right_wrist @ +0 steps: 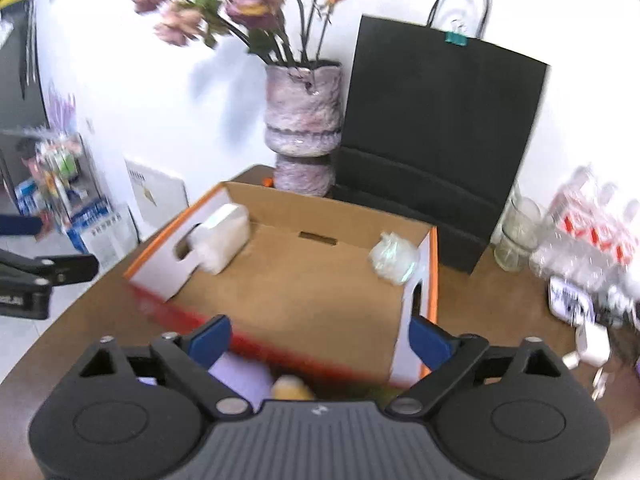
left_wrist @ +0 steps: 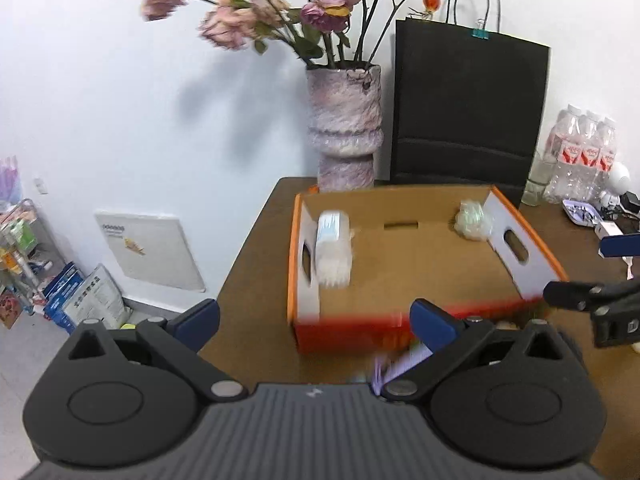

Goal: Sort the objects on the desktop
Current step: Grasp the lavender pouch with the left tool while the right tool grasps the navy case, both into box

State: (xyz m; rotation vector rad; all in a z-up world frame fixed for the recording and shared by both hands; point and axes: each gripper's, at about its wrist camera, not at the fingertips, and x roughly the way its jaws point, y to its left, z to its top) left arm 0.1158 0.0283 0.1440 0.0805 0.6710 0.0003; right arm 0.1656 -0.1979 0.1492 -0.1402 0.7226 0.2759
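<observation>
— Cardboard box [right_wrist: 304,280] sits ahead on the brown table [left_wrist: 256,264]; what's in it?

— White pack [right_wrist: 224,236] by its left wall, crinkly clear bundle [right_wrist: 392,258] at the far right corner. Both look light and soft, so I'd pinch their middles gently.

— Your grippers?

— My left gripper [left_wrist: 316,320] and right gripper [right_wrist: 320,340] both gape wide, holding nothing.

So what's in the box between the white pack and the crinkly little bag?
Nothing: between the white pack and the crinkly bag there is only the cardboard box's bare brown floor. Both wrist views show that gap.
</observation>
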